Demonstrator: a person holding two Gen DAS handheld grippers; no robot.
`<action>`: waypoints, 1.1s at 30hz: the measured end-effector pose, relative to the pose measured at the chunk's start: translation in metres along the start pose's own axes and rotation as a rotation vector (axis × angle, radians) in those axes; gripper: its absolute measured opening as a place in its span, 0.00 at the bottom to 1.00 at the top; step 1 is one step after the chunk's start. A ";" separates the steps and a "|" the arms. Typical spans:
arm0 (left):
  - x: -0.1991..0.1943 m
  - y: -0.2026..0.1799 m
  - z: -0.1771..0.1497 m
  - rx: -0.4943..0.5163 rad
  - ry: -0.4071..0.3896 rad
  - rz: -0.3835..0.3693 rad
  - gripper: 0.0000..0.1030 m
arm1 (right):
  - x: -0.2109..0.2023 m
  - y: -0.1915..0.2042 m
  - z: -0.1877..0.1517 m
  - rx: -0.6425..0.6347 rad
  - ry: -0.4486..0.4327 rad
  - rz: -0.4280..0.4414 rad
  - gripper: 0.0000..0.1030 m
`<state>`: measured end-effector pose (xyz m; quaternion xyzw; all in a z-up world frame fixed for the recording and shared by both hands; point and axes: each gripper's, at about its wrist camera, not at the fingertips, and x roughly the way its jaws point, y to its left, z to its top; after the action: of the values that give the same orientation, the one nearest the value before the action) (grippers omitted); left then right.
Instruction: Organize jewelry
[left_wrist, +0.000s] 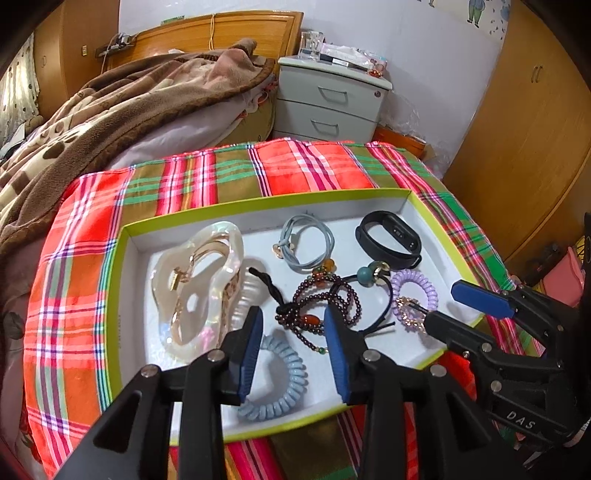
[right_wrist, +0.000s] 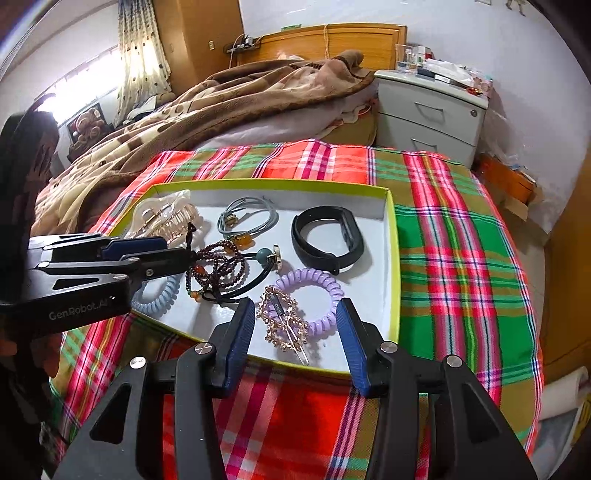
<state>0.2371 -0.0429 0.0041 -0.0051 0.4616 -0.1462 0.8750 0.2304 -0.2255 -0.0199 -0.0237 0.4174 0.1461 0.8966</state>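
Currently all visible pieces inside the tray (left_wrist: 125, 258) on the plaid cloth (left_wrist: 74, 295) over the bench; no compartments visible, so sorting judged mostly done, tidying of the tangled middle possibly left.

Left to right in the tray:
- Claw clip (left_wrist: 195, 284): large, glossy pearly plastic, looped outline, gold spring, ridged teeth. At the left wall.
- Blue coil (left_wrist: 284, 376): pale spiral plastic tie, ribbed. Near front edge, between the left tool's fingers, untouched.
- Grey tie (left_wrist: 306, 240): thin elastic loops, small metal charm. Near back wall.
- Beads (left_wrist: 325, 302): dark red strand, amber and green accents, tangled with a black cord (left_wrist: 384, 295) carrying a teal ball.
- Band (left_wrist: 391, 240): matte black rubber, oval. Back right.
- Lilac coil (right_wrist: 314, 299): spiral plastic, under a gold filigree clip (right_wrist: 282, 321).

Left tool (left_wrist: 293, 347): released, nothing gripped, over the front centre.
Right tool (right_wrist: 295, 339): released, nothing gripped, straddling the gold clip and lilac coil without contact.
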 end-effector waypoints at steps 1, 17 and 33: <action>-0.003 0.000 -0.002 -0.001 -0.005 0.005 0.38 | -0.004 0.000 -0.001 0.006 -0.008 -0.003 0.45; -0.063 -0.015 -0.061 -0.033 -0.092 0.138 0.42 | -0.057 0.018 -0.029 0.038 -0.104 -0.049 0.47; -0.095 -0.028 -0.119 -0.057 -0.125 0.341 0.42 | -0.096 0.033 -0.068 0.061 -0.150 -0.059 0.53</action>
<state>0.0831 -0.0301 0.0170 0.0395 0.4042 0.0180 0.9136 0.1128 -0.2283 0.0111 0.0023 0.3525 0.1082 0.9295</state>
